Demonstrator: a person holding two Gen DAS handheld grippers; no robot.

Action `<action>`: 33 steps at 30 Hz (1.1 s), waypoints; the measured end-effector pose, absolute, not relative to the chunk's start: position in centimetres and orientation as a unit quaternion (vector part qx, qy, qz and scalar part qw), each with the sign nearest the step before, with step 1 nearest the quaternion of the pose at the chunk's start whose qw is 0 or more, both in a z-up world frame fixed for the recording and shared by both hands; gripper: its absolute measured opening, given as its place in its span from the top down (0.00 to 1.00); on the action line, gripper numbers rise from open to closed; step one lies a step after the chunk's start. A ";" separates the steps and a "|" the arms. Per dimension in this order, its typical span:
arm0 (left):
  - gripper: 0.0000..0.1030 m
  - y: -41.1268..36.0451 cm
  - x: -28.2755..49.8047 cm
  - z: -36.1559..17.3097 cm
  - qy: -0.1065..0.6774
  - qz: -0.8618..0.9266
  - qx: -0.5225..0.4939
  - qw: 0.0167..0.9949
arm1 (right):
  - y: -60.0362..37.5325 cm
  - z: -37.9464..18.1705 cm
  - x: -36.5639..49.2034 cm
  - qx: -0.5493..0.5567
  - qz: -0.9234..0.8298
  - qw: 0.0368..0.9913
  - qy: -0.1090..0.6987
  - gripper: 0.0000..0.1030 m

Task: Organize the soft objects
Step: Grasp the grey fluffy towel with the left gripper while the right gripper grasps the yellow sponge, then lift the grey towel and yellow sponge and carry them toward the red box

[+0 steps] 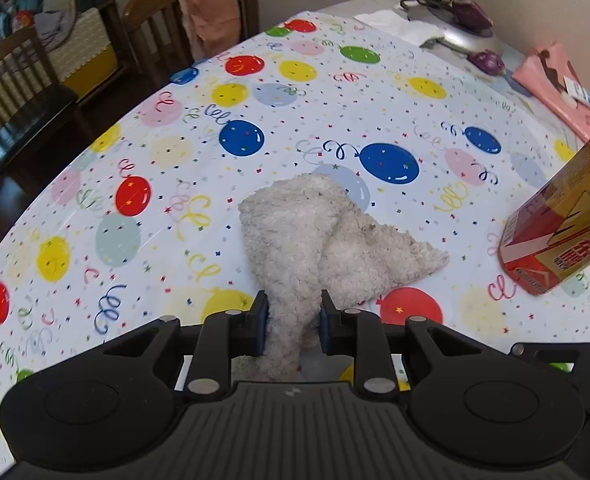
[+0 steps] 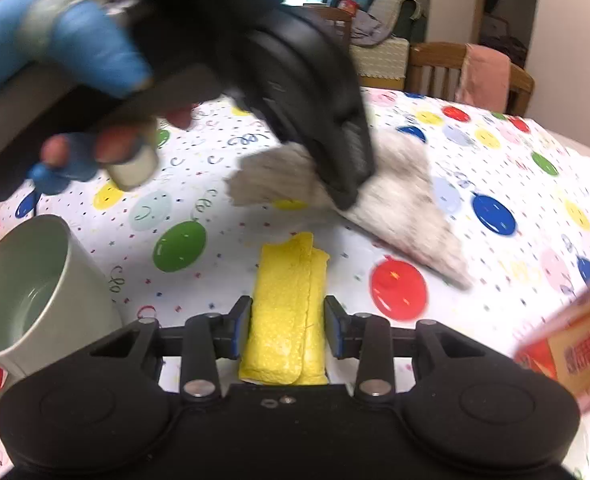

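A fluffy white cloth [image 1: 315, 240] lies half folded on the balloon-print tablecloth [image 1: 135, 160]. My left gripper [image 1: 293, 320] is shut on the cloth's near end. In the right wrist view the same cloth [image 2: 399, 200] lies in the middle of the table, with the left gripper's black body over it and a blue-gloved hand holding that gripper. A folded yellow cloth [image 2: 287, 312] lies flat between the fingers of my right gripper [image 2: 289, 328]. The jaws stand close on either side of it, and I cannot tell if they touch it.
A pale green mug [image 2: 27, 288] stands at the left. A red and yellow drink carton [image 1: 563, 220] stands at the right, also in the right wrist view [image 2: 575, 340]. Pink packages [image 1: 555, 84] and a lamp base [image 1: 455, 28] sit at the far edge. Wooden chairs [image 1: 191, 20] stand beyond.
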State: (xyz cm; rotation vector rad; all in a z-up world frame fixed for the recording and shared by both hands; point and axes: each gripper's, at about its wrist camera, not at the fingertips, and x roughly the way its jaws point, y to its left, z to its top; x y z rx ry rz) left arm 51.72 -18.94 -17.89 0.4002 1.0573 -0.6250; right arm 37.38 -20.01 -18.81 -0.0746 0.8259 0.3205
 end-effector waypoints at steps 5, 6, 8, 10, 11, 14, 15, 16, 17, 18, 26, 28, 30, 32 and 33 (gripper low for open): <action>0.77 -18.3 50.4 -16.2 0.490 -0.272 0.173 0.810 | -22.0 -17.9 36.0 -0.013 0.146 0.904 0.401 0.65; 0.77 -18.2 50.1 -15.7 0.489 -0.269 0.170 0.812 | -22.3 -17.7 35.7 -0.006 0.144 0.904 0.401 0.65; 0.77 -17.8 49.4 -14.7 0.484 -0.266 0.164 0.817 | -23.0 -17.1 35.1 0.004 0.143 0.905 0.401 0.65; 0.77 -17.4 48.6 -13.7 0.481 -0.259 0.157 0.823 | -23.7 -16.3 34.3 0.015 0.141 0.906 0.400 0.65; 0.77 -17.2 48.2 -13.1 0.480 -0.255 0.153 0.825 | -23.9 -16.0 33.9 0.021 0.142 0.906 0.398 0.65; 0.77 -16.5 46.7 -11.4 0.471 -0.246 0.148 0.834 | -24.9 -14.7 32.7 0.035 0.140 0.909 0.390 0.65; 0.77 -16.3 46.1 -10.8 0.468 -0.245 0.146 0.836 | -25.2 -14.1 32.3 0.040 0.141 0.911 0.386 0.65; 0.77 -16.1 45.6 -10.2 0.466 -0.245 0.141 0.838 | -25.4 -13.6 31.9 0.044 0.141 0.912 0.383 0.65; 0.77 -15.9 45.0 -9.6 0.464 -0.244 0.136 0.841 | -25.6 -13.1 31.6 0.046 0.142 0.913 0.380 0.65; 0.77 -15.6 44.4 -9.1 0.462 -0.243 0.132 0.843 | -25.8 -12.6 31.2 0.047 0.142 0.914 0.376 0.65; 0.77 -13.2 39.2 -5.0 0.447 -0.226 0.110 0.859 | -26.5 -8.6 28.1 0.060 0.156 0.923 0.348 0.65; 0.77 -12.3 38.0 -4.0 0.444 -0.222 0.099 0.862 | -26.2 -7.9 27.6 0.060 0.165 0.923 0.343 0.65; 0.77 -11.3 36.7 -3.0 0.439 -0.216 0.091 0.867 | -26.0 -7.2 26.8 0.055 0.173 0.923 0.338 0.65; 0.77 -10.1 35.5 -2.1 0.435 -0.209 0.082 0.872 | -25.3 -6.8 26.3 0.051 0.182 0.923 0.335 0.65; 0.77 -9.5 34.9 -1.8 0.432 -0.204 0.077 0.875 | -24.9 -6.6 26.1 0.050 0.186 0.922 0.336 0.65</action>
